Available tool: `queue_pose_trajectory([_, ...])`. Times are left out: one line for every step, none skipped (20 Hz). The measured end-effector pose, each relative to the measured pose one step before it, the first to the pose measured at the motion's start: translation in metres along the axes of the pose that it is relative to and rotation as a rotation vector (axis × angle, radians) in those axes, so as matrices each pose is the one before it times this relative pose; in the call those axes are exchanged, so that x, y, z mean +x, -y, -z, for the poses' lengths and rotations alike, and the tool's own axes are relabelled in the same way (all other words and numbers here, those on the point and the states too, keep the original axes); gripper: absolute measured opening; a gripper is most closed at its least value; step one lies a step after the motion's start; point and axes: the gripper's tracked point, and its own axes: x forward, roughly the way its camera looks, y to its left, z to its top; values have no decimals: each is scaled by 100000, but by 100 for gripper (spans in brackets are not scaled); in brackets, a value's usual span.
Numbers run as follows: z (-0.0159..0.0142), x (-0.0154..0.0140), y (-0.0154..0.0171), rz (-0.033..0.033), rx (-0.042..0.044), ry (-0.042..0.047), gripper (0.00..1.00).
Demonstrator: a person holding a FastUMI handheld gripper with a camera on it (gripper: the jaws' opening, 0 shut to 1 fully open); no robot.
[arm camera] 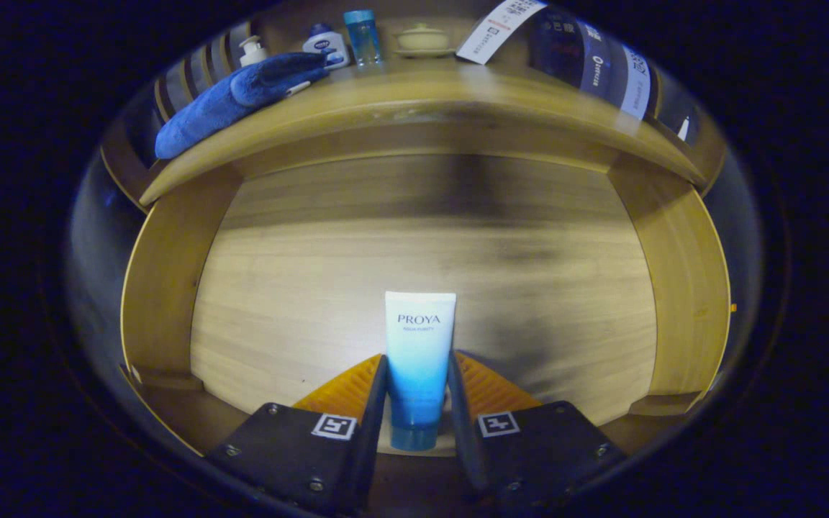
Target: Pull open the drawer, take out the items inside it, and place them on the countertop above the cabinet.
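The wooden drawer [170, 273] stands pulled open below me, its pale floor in view. A white-to-blue cosmetic tube [418, 345] lies on that floor, cap end toward me. My gripper [418, 374] reaches down into the drawer with one finger on each side of the tube's blue lower half, both pressing against it. Above the drawer runs the wooden countertop [458, 101].
On the countertop lie a folded blue towel [234, 101], a white pump bottle [251, 50], a small white bottle with a blue cap [326, 42], a clear blue cup [363, 36] and a lidded ceramic bowl [422, 39]. A dark package [594, 65] stands at its right end.
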Motion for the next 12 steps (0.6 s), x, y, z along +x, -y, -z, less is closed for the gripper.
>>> queue_pose_trajectory([-535, -244, -146, -859, 463, 3123, 43])
queue_pose_trajectory([-636, -453, -12, -267, 310, 4153, 43])
queue_pose_trajectory([-787, -509, -119, -1006, 1351, 4731, 43])
queue_pose_trajectory([-474, -511, -182, -963, 2755, 4029, 43])
queue_pose_trajectory([-607, -664, -438, -1883, 3871, 3777, 43])
queue_pose_trajectory([-766, -840, -660, -2835, 2595, 4181, 43])
queue_pose_trajectory([-883, -734, -511, -2567, 1808, 4461, 43])
queue_pose_trajectory([-850, -809, -573, -2282, 704, 3967, 43])
queue_pose_trajectory([-894, -804, -565, -2239, 153, 3976, 43])
queue_pose_trajectory([-1029, -818, -792, -2434, -24, 4326, 43])
queue_pose_trajectory([-1131, -700, -607, -2068, -804, 4201, 43])
queue_pose_trajectory([-1326, -693, -432, -840, -2296, 4115, 43])
